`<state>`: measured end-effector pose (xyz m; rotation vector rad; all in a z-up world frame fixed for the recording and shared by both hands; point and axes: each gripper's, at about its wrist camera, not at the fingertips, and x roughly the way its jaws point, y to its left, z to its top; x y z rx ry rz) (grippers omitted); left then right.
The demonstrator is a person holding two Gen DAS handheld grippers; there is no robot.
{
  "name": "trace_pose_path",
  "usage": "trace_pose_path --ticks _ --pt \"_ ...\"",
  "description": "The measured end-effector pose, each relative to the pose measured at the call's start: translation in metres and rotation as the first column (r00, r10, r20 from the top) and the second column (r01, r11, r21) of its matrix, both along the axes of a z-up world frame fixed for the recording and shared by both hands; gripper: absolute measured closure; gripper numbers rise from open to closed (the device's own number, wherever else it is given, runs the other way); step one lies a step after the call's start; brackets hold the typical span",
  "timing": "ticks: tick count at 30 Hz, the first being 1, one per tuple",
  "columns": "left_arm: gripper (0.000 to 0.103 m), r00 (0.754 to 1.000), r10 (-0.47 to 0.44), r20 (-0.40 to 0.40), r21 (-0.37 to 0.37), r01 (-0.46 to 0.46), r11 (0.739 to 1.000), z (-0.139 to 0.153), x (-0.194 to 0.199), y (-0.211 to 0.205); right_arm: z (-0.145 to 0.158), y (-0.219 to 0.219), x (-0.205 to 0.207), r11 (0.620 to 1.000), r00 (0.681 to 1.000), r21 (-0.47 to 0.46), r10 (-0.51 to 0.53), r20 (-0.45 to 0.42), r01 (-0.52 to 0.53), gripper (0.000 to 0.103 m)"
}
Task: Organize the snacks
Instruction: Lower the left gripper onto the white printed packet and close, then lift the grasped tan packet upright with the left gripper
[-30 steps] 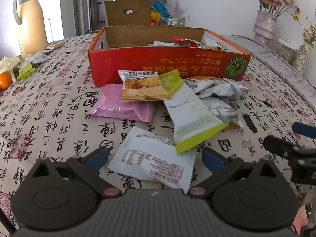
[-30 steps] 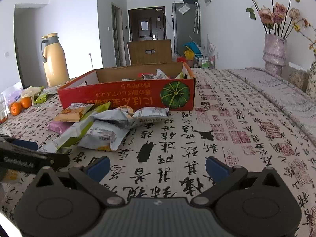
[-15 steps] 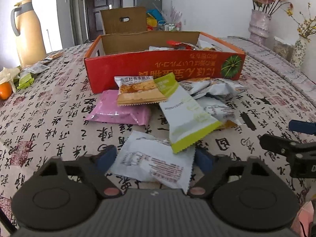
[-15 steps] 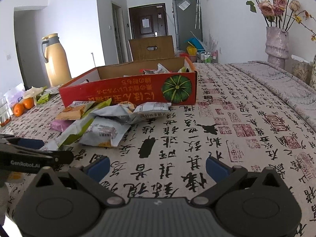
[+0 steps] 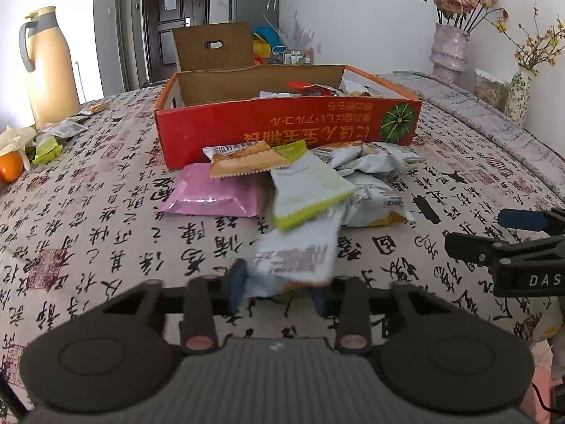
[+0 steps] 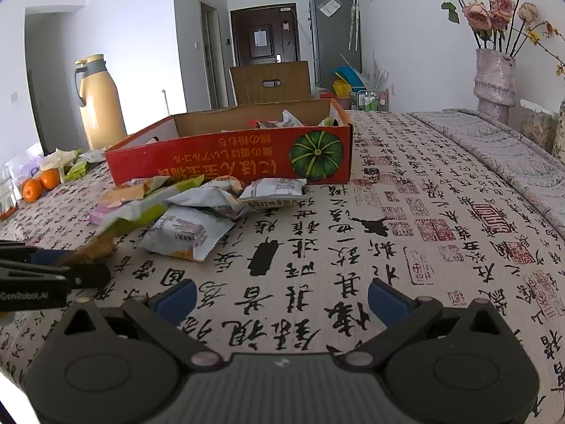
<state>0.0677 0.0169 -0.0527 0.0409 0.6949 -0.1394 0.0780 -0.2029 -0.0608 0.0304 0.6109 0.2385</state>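
My left gripper point(image 5: 279, 291) is shut on a pale blue-white snack packet point(image 5: 298, 256) and holds it just above the cloth. Beyond it lie a green-edged white packet point(image 5: 310, 189), a pink packet point(image 5: 215, 194), an orange cracker packet point(image 5: 247, 157) and several silver-white packets point(image 5: 374, 198). Behind them stands the red cardboard box point(image 5: 282, 127), open on top, with several snacks inside. My right gripper point(image 6: 280, 298) is open and empty over bare cloth, right of the pile point(image 6: 187, 228). The box point(image 6: 229, 160) shows there too.
A tan thermos point(image 5: 49, 67), an orange point(image 5: 10, 166) and loose wrappers sit at the far left. Flower vases point(image 5: 450, 51) stand at the back right. The table is covered with a calligraphy-print cloth point(image 6: 423, 229). My right gripper appears at the right edge of the left wrist view point(image 5: 512, 243).
My left gripper's jaws closed on the pale blue-white packet and lifted it slightly; the packet is blurred with motion. My right gripper stayed open and barely moved.
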Motion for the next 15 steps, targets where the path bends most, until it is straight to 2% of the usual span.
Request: trace_pose_path --ticks 1,15 --pt "0.086 1.0 -0.001 0.001 -0.007 0.001 1.0 0.001 -0.002 0.002 0.0 0.0 0.0 1.0 1.0 -0.002 0.0 0.0 0.0 0.0" --pt "0.088 0.995 0.009 0.101 -0.071 -0.002 0.997 0.028 -0.025 0.015 -0.001 0.008 -0.002 1.0 1.0 -0.023 0.004 -0.005 -0.004 0.0"
